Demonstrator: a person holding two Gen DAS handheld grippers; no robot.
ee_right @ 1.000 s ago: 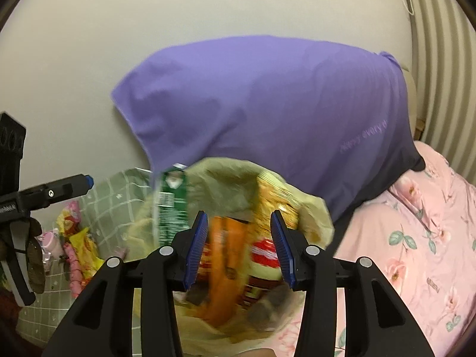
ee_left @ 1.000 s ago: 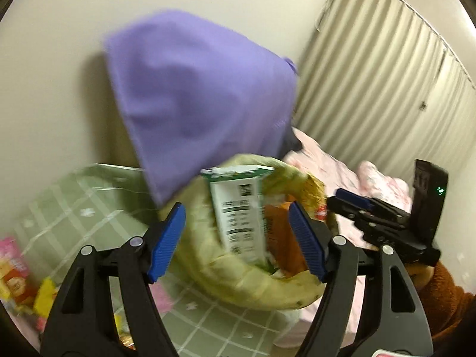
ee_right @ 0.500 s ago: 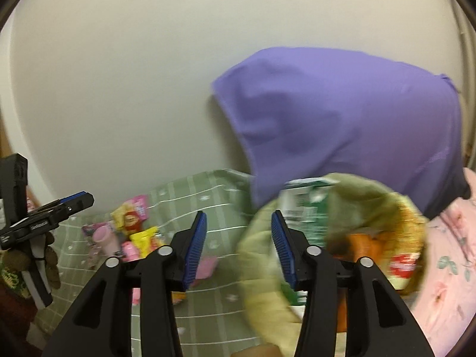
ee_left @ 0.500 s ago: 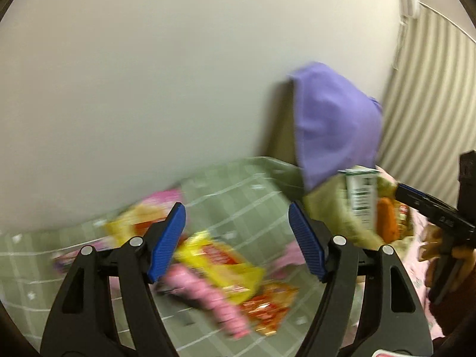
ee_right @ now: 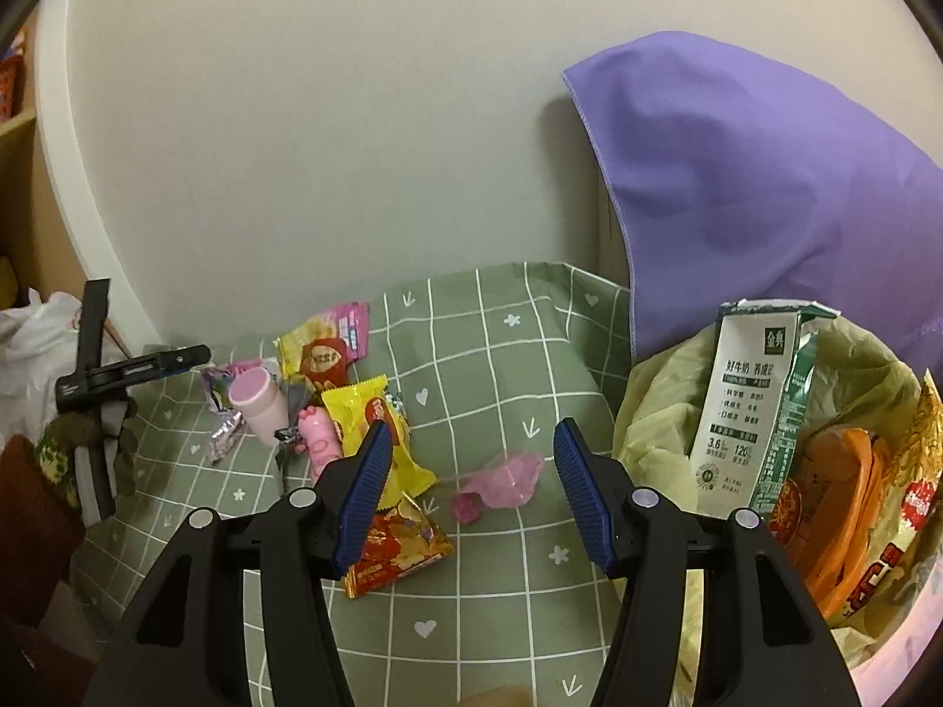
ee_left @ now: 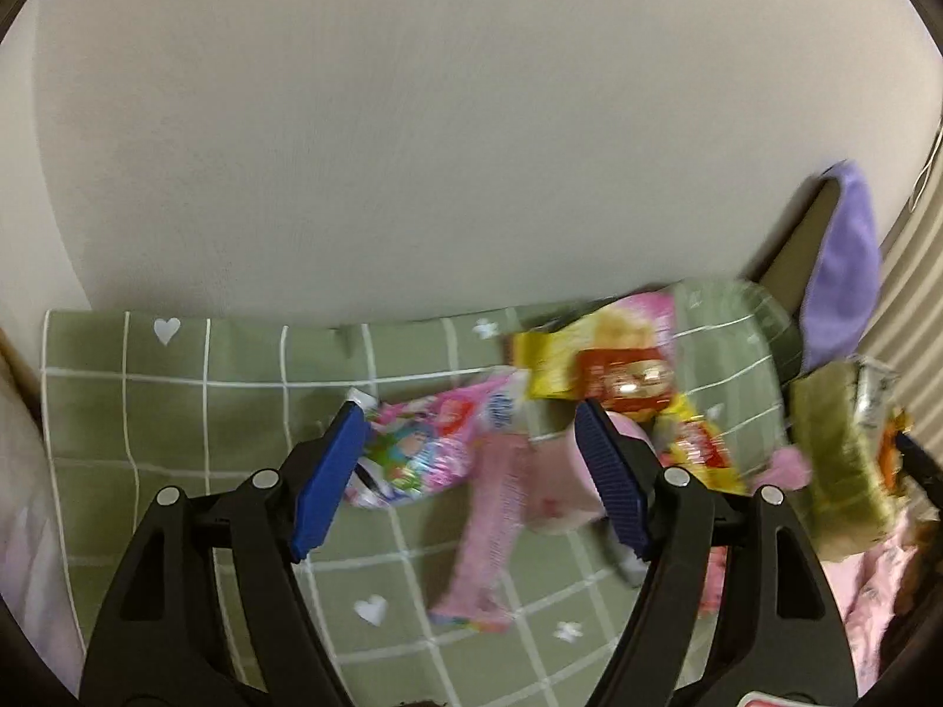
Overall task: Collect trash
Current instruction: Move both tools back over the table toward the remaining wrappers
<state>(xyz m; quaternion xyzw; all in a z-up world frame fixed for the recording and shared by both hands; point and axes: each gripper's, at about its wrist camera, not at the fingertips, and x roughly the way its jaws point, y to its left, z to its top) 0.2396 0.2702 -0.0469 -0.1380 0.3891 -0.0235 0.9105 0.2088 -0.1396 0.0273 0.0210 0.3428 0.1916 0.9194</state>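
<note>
The wrappers [ee_right: 353,406] lie heaped on the green cloth [ee_right: 507,589], left of the bin bag [ee_right: 660,412]; I've swung both hands off the bag toward them; my right fingers [ee_right: 468,492] have just been opening, empty; left fingers [ee_left: 468,474] wide, empty, over the pile.

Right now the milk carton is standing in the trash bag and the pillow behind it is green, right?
Not quite. The milk carton does stand in the trash bag, but the pillow behind it is purple, not green. The right wrist view shows it.
</note>
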